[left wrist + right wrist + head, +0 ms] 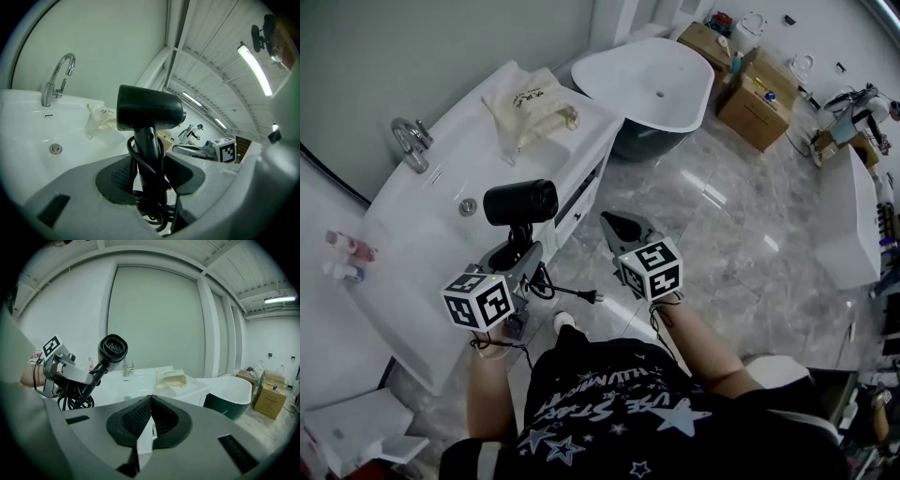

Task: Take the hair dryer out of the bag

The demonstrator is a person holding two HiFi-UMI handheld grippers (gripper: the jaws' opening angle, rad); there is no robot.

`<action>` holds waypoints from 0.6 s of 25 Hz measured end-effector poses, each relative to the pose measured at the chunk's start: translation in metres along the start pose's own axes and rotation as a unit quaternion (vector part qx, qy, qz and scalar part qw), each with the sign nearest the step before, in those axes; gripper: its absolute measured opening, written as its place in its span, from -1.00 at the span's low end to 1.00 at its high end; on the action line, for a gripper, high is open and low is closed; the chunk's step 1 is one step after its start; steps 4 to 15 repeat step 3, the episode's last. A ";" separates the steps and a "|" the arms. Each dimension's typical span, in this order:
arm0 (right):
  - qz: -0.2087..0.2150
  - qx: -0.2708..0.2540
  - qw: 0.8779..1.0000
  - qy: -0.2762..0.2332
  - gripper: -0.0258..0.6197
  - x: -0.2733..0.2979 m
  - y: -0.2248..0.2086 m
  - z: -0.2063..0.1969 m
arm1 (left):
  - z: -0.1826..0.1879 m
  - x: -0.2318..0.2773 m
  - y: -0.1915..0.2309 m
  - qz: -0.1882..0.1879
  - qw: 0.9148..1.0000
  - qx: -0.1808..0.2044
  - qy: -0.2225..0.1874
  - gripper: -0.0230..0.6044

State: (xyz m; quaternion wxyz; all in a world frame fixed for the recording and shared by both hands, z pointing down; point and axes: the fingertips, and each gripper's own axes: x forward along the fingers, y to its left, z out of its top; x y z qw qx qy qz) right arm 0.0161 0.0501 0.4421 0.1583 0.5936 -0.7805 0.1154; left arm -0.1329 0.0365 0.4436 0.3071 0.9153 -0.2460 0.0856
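My left gripper (512, 251) is shut on the handle of the black hair dryer (520, 202), which stands upright over the front edge of the white sink counter (441, 150). Between the jaws the handle (149, 154) is gripped together with loops of its black cord (152, 213). The cord's plug (592, 298) hangs below. The cream cloth bag (530, 105) lies slack on the counter's far end, apart from the dryer. My right gripper (619, 228) is shut and empty, to the right of the dryer over the floor; its view shows the dryer (112, 348) at left and the bag (171, 379).
A chrome tap (411, 142) and a drain (468, 206) are in the basin. Small bottles (347, 248) stand at the counter's near left. A white bathtub (647, 84) stands beyond the counter, cardboard boxes (757, 98) behind it. Grey marble floor (741, 225) spreads to the right.
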 end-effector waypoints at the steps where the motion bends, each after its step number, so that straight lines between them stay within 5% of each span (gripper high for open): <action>1: 0.000 0.001 1.000 0.000 -0.92 -0.005 -0.003 -0.002 | -0.004 0.002 -0.004 0.002 1.000 0.000 -0.001 -0.33; 15: 0.001 0.002 1.000 0.000 -0.92 -0.014 -0.009 -0.007 | -0.011 0.006 -0.013 0.004 1.000 0.000 -0.003 -0.33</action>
